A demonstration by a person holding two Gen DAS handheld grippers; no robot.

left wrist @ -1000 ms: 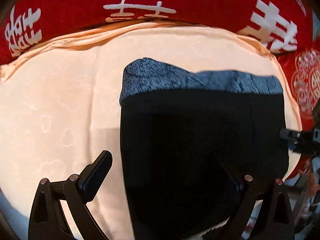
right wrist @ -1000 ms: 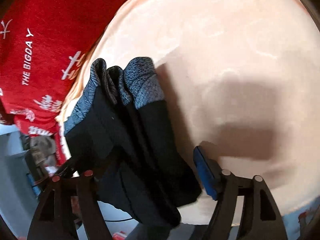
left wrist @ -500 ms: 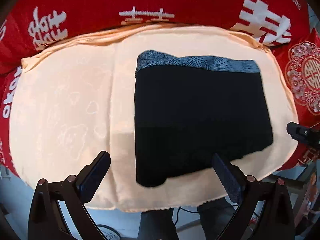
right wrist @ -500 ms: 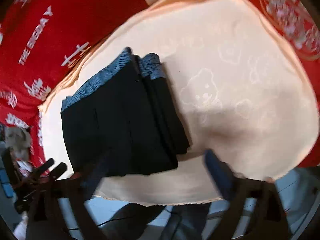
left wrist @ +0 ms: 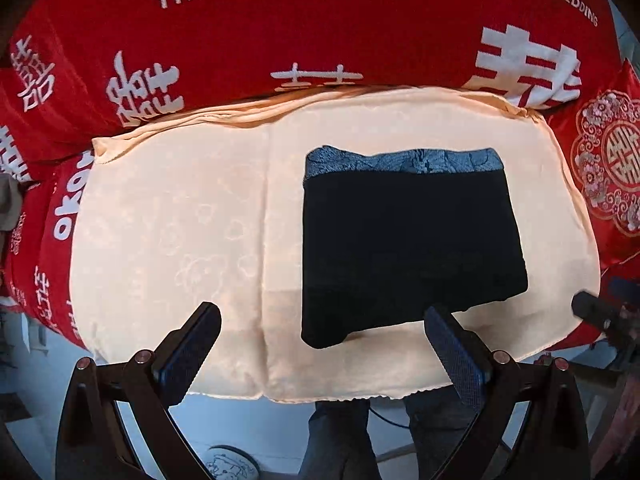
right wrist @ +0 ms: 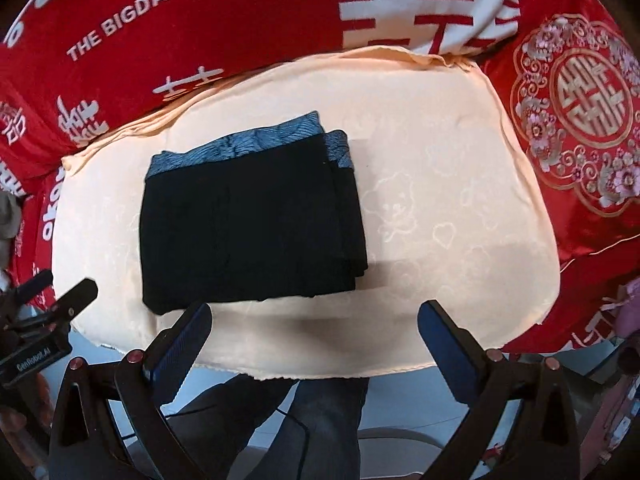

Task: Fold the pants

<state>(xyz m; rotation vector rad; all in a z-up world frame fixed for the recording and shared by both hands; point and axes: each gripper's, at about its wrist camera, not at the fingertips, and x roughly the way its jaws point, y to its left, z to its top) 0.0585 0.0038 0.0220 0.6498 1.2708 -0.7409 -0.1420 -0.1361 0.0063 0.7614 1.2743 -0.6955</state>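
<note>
The black pants point(left wrist: 404, 244) lie folded into a compact rectangle on the peach cloth point(left wrist: 172, 224), their grey-blue waistband along the far edge. In the right wrist view the pants point(right wrist: 248, 224) sit left of centre, with stacked layers showing at their right side. My left gripper point(left wrist: 324, 344) hangs open well above the cloth's near edge, nothing between its fingers. My right gripper point(right wrist: 316, 340) is also open and empty, high above the near edge. Each gripper's tip shows at the side of the other's view.
A red blanket point(left wrist: 280, 40) with white lettering surrounds the peach cloth point(right wrist: 460, 184) at the back and sides. A red embroidered cushion point(right wrist: 576, 112) lies at the right. A person's legs point(right wrist: 280, 420) stand below the near edge.
Both grippers rose away from the pants, which shrank in view. The right gripper went from straddling the pants' edge to clear of them, and turned. The pants lie flat and released.
</note>
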